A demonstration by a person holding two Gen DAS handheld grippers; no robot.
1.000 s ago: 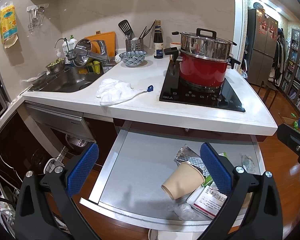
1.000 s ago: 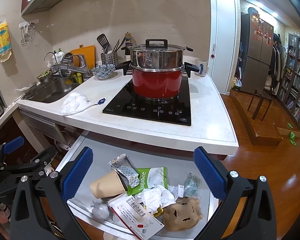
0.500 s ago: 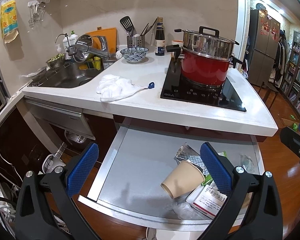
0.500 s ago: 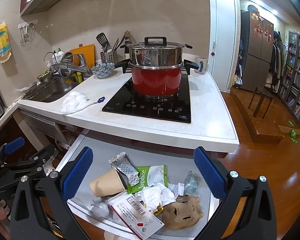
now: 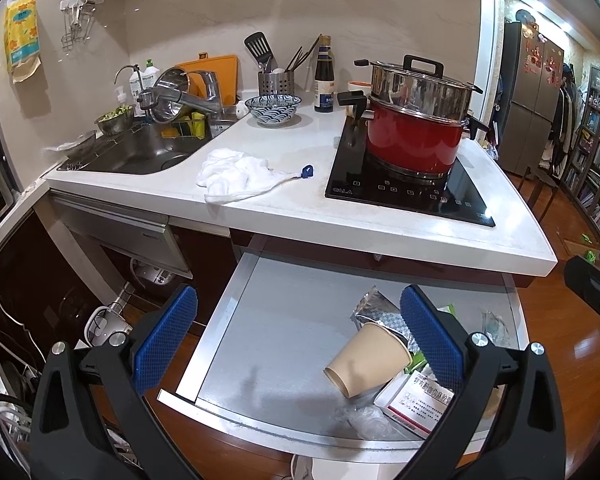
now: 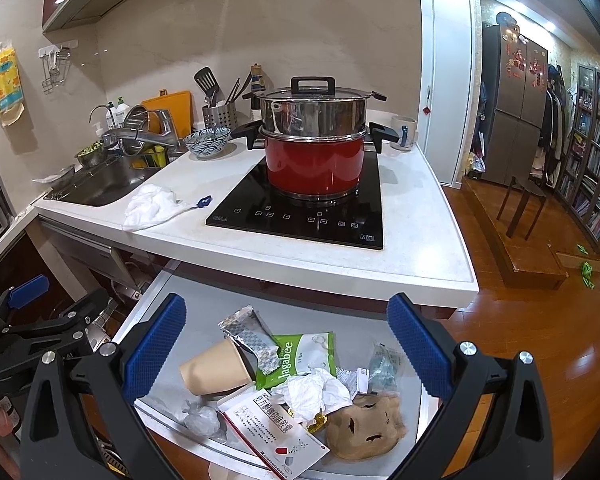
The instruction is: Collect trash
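both grippers hang over a pulled-out grey shelf (image 6: pixel 204 304) that sits below a white countertop (image 6: pixel 412 240). the left gripper (image 5: pixel 298 334) has its blue-padded fingers spread wide with nothing between them, and the right gripper (image 6: pixel 286 344) is just as wide apart and empty.

the trash lies heaped on the right part of the shelf: a tan paper cup (image 6: pixel 214 368) on its side, a silver foil wrapper (image 6: pixel 252 336) touching its mouth, a green snack bag (image 6: pixel 300 356) behind, crumpled white tissue (image 6: pixel 312 394), a white medicine box (image 6: pixel 276 432) at the front edge, a brown paper bag (image 6: pixel 364 428) with dark holes, and a small clear plastic wad (image 6: pixel 202 420). the shelf's left part is bare.

on the countertop a black induction hob (image 6: pixel 300 216) carries a red pot (image 6: pixel 314 164) topped by a steel steamer and lid. a crumpled white cloth (image 5: pixel 230 174) lies near the steel sink (image 5: pixel 136 154); a blue-patterned bowl (image 5: pixel 273 109) and a utensil holder (image 5: pixel 276 82) stand toward the beige wall. the room to the right has a wooden floor (image 6: pixel 540 320), a grey fridge (image 6: pixel 512 108) and bookshelves (image 6: pixel 596 152).
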